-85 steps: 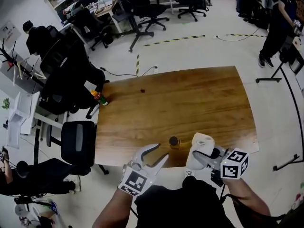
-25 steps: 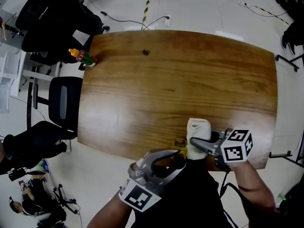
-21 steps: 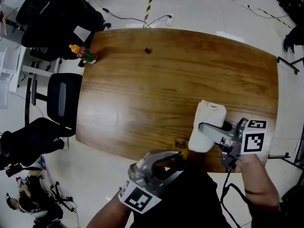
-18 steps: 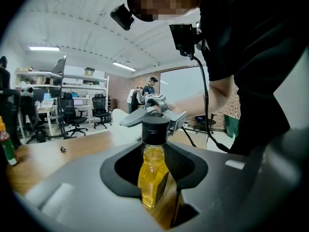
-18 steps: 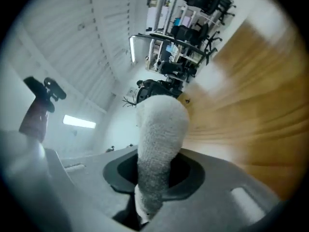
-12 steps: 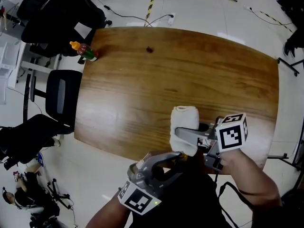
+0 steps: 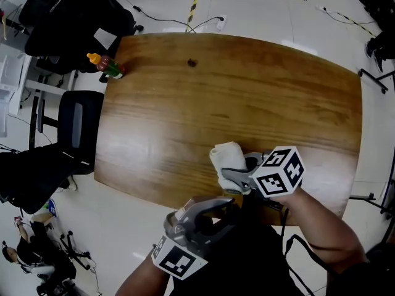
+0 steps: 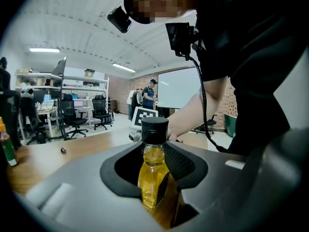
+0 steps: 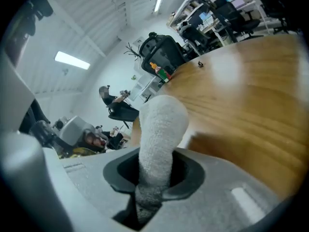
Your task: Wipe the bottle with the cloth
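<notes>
Bottle (image 8: 152,175) gripped between left gripper (image 7: 212,212) fingers (image 8: 72,197), cloth (image 9: 157,134) between right gripper (image 7: 231,176) fingers (image 9: 72,192)

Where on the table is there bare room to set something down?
Most of the table is bare: the whole middle and right side, beyond the cloth. Crowded only at the near edge, where the left gripper holds the bottle beside the right gripper, and by the sauce bottle at the far left corner.
</notes>
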`<move>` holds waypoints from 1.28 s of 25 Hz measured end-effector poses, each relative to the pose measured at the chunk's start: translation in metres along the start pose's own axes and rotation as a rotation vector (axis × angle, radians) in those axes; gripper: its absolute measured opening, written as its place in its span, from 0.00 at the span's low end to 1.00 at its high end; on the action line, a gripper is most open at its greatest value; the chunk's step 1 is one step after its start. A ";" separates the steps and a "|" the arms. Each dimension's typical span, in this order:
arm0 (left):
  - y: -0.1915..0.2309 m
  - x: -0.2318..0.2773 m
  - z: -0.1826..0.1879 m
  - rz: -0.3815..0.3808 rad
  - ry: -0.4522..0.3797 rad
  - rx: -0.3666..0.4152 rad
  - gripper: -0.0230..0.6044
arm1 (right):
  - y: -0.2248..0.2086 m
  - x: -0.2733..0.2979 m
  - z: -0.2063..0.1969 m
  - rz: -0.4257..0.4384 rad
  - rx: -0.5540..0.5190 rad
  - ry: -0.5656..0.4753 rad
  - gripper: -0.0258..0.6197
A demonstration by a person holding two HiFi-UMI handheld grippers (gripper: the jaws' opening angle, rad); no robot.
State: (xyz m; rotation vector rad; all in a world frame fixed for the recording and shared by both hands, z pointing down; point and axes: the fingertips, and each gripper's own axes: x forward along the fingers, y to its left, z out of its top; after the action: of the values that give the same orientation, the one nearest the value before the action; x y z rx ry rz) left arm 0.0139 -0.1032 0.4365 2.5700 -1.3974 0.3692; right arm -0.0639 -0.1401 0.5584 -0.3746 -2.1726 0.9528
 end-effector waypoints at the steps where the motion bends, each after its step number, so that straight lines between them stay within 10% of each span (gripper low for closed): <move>1: 0.000 0.000 0.000 0.001 -0.001 -0.001 0.27 | -0.003 0.002 -0.003 -0.020 -0.019 0.022 0.15; 13: -0.007 0.004 0.003 0.015 -0.009 0.017 0.27 | -0.022 0.010 -0.022 -0.203 -0.258 0.182 0.15; 22: 0.001 0.006 -0.011 -0.027 0.066 0.059 0.29 | -0.015 -0.100 0.033 -0.147 0.038 -0.393 0.15; 32: 0.008 -0.015 -0.018 -0.248 0.106 0.089 0.41 | 0.035 -0.141 -0.023 -0.302 0.170 -0.619 0.15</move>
State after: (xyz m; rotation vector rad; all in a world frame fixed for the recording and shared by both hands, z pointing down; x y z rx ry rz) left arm -0.0032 -0.0902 0.4492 2.7082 -1.0343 0.5284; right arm 0.0500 -0.1758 0.4730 0.3747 -2.5600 1.1717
